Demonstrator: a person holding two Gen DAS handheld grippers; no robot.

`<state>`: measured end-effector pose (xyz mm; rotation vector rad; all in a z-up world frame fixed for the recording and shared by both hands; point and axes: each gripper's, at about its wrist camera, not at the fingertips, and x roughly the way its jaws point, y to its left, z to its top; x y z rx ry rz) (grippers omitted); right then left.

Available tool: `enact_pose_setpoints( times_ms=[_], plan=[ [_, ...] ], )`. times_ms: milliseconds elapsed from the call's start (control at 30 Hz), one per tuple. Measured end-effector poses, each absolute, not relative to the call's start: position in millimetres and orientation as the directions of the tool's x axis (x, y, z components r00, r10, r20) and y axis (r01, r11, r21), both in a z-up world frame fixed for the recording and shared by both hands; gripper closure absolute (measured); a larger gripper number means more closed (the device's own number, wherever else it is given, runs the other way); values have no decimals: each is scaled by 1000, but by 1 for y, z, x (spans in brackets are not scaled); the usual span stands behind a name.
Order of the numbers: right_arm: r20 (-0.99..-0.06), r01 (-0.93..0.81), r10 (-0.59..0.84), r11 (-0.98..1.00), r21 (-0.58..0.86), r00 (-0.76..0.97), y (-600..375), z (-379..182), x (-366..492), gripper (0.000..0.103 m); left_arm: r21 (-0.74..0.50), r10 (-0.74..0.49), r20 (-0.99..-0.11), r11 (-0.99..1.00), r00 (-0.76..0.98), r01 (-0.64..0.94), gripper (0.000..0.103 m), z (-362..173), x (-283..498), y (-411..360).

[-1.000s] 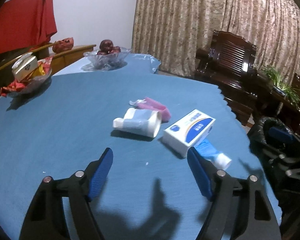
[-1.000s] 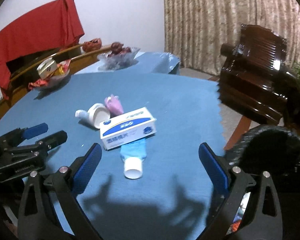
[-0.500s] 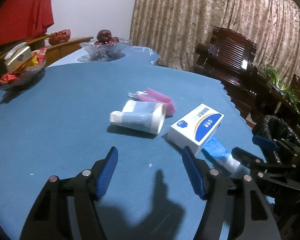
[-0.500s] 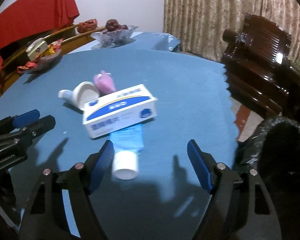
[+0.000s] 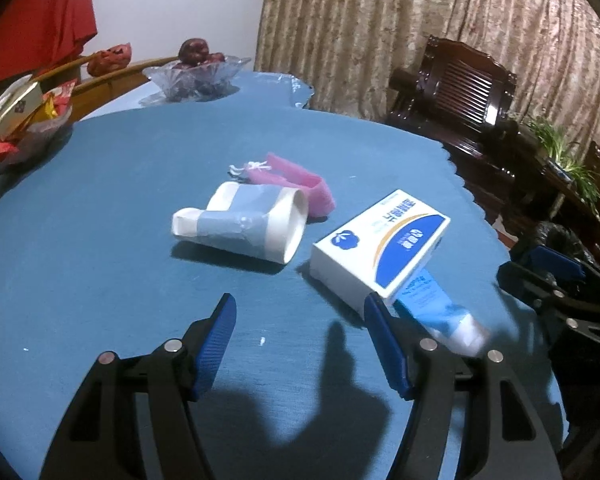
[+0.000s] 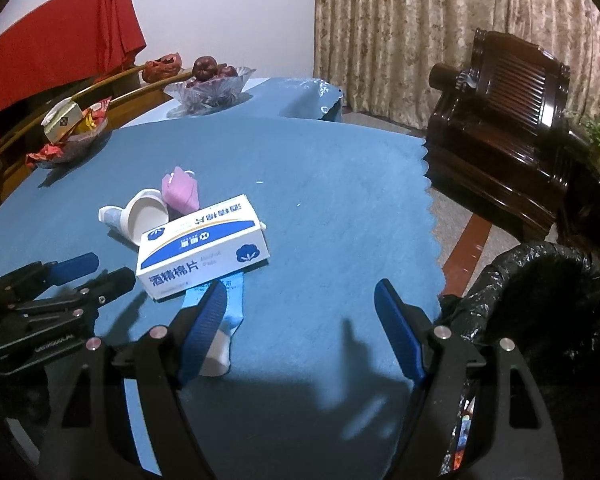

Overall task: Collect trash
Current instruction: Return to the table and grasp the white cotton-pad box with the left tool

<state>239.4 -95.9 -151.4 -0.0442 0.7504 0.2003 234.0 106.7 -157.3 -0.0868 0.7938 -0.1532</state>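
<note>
On the blue table lie a crushed white-and-blue paper cup [image 5: 244, 229] [image 6: 144, 220], a pink wrapper [image 5: 296, 184] [image 6: 180, 192], a white-and-blue box [image 5: 380, 248] [image 6: 202, 246] and a blue tube [image 5: 440, 312] [image 6: 224, 320] partly under the box. My left gripper [image 5: 300, 344] is open and empty, just short of the cup and box. My right gripper [image 6: 300, 332] is open and empty, its left finger over the tube. A black trash bag [image 6: 548, 304] [image 5: 560, 240] stands off the table's right edge.
A glass fruit bowl [image 5: 198, 76] [image 6: 208, 88] and a snack dish [image 5: 24, 120] [image 6: 70, 132] sit at the far side of the table [image 6: 340, 200]. A dark wooden armchair [image 6: 508, 128] [image 5: 460, 92] and a potted plant [image 5: 560, 152] stand to the right.
Both grippers have moved forward toward the trash pile; the right gripper now has its left finger over the tube. Both stay open.
</note>
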Motion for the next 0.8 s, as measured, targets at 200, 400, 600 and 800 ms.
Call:
enact_pose_setpoints(
  times_ms=[200,400,600,800],
  plan=[
    [-687,-191,161,981,33,709,-98,-150,239,29,-144,-198,-718,980,668,136,39,-160,243,96],
    [-680,-174,154,984,39,717,-105,-149,242,29,-175,-271,-702,962,659,210,40,-157,241,83],
    [-682,-169,152,985,42,715,-109,-150,245,29,-215,-306,-684,952,662,218,37,-155,257,83],
    [-681,-166,162,984,60,714,-115,-151,249,29,-239,-339,-710,940,617,242,35,-163,277,73]
  ],
)
